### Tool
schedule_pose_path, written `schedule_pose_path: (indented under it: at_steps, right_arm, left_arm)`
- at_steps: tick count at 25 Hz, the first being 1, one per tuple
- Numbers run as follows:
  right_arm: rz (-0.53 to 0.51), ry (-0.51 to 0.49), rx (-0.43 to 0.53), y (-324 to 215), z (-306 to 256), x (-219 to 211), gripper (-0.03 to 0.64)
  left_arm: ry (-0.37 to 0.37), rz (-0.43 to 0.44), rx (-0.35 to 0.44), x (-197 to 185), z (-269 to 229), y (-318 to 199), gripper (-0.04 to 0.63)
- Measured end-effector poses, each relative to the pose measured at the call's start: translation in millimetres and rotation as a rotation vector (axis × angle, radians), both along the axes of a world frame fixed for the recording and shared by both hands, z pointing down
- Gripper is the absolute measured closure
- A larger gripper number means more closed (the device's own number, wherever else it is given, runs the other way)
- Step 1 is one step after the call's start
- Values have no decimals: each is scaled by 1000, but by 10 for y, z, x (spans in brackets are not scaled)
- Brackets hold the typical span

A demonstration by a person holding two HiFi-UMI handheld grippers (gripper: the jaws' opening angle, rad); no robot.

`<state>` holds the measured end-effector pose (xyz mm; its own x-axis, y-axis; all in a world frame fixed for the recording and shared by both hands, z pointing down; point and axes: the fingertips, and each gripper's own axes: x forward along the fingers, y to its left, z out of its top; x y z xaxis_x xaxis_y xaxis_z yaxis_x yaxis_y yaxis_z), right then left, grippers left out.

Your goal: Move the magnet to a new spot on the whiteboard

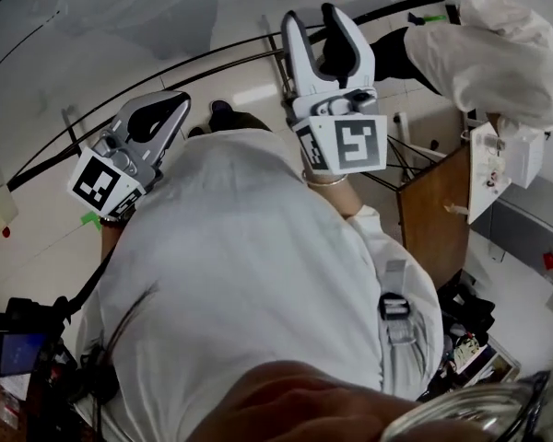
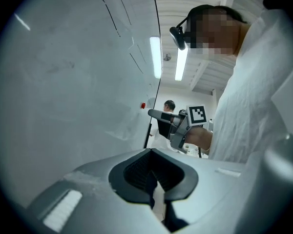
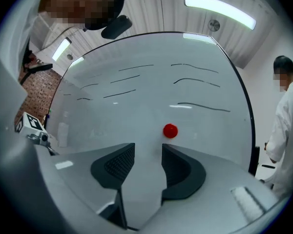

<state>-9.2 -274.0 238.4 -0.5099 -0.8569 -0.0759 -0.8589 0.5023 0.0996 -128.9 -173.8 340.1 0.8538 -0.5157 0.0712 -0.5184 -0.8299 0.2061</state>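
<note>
Magnet (image 3: 170, 130) is sitting off-line from my right hand-held gripper (image 3: 149, 165), whose empty jaws are gaping narrowly. I'm risking one jaw nudging it across the whiteboard (image 3: 136, 106).

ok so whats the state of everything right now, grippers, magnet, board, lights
left gripper: shut, nothing between its fingers
right gripper: open, fingers apart and empty, facing the whiteboard
magnet: stuck on the whiteboard, not gripped
whiteboard: marked with a few dark pen lines
ceiling light: on
</note>
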Motion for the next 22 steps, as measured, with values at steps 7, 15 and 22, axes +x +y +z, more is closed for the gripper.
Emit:
schedule_pose_path:
  at_steps: [7,15,22]
  right_arm:
    - [-77,-29,-110,780,255,-276,440]
    - [-64,-47,-215,1022,569,63,436]
    - [-298,-72,-130,1253,351,-225,431]
  left_arm:
    - [80,245,8,465,-127,410,594]
    - [33,260,-13,479,-39,437,594]
    - [5,127,24,512,-67,652,594]
